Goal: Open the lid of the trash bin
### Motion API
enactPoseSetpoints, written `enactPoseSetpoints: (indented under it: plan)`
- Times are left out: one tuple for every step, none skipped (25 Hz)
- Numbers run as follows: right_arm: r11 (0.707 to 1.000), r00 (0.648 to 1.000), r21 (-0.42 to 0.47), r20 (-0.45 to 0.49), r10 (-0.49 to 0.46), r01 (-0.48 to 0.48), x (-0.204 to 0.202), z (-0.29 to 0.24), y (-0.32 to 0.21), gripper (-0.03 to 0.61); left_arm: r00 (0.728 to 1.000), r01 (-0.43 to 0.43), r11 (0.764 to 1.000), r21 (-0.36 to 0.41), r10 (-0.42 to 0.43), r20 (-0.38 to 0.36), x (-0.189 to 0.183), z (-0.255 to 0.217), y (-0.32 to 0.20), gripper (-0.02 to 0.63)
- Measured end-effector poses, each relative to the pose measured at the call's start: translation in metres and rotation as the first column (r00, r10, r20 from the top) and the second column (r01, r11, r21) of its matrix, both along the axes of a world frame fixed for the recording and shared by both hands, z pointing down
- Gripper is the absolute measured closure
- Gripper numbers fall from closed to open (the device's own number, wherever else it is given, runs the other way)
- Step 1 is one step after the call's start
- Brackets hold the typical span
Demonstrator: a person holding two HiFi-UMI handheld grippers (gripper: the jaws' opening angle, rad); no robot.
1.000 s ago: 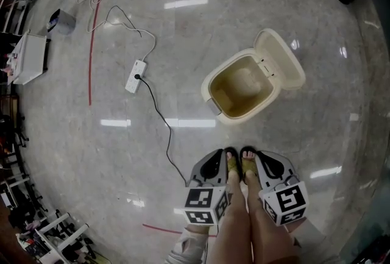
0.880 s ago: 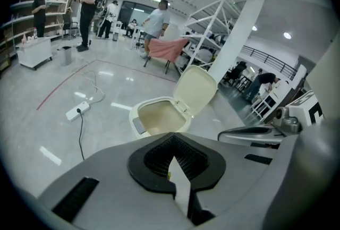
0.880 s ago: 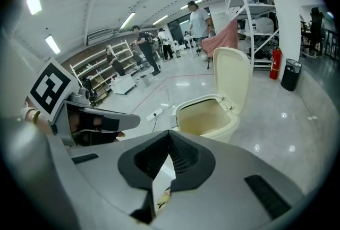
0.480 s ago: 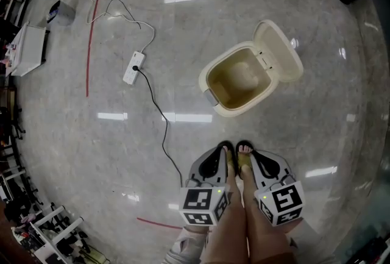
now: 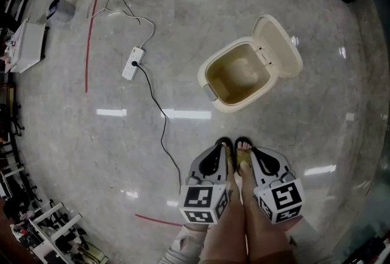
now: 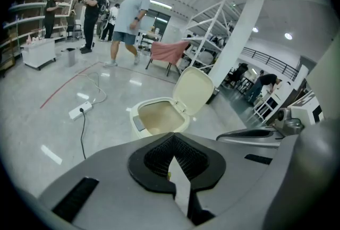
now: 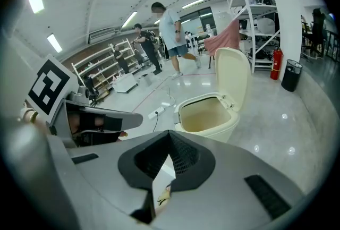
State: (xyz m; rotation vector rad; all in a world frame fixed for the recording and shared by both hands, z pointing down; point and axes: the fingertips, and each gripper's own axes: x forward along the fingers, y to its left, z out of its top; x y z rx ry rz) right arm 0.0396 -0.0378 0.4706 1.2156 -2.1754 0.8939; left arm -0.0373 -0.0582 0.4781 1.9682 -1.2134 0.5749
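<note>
- Out on the glossy stone floor (image 5: 122,147), ahead of the person's feet, the trash bin (image 5: 236,78) stands with its hinged lid (image 5: 278,46) tipped fully back. It is smooth cream plastic, rounded, hollow.
- Left gripper (image 5: 220,148) and right gripper (image 5: 252,152) hang well apart from it, jaws pressed together on nothing, likely because the opening looks done.

Cream trash bin (image 5: 236,81), lid (image 5: 278,47) up, well ahead of left hand-held gripper (image 5: 214,158) and right hand-held gripper (image 5: 265,160).
</note>
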Motion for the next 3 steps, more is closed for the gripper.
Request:
enactPoseSetpoints:
  plan:
    - [1.0,1.0,0.0,-0.001,0.001,-0.001,0.0003,0.0003,0.0005,0.578,1.0,-0.001,1.0,0.0,0.001,0.001,0.0004,0.0004,0.001,0.611]
    - [1.0,1.0,0.0,-0.002,0.001,-0.001,0.0006,0.0006,0.0011,0.578,1.0,-0.001,1.0,-0.001,0.001,0.002,0.0008,0.0009,0.0021,0.611]
    - [1.0,1.0,-0.001,-0.003,0.001,-0.001,0.0008,0.0009,0.0017,0.578,1.0,-0.002,1.0,-0.001,0.002,0.003,0.0012,0.0015,0.0033,0.611]
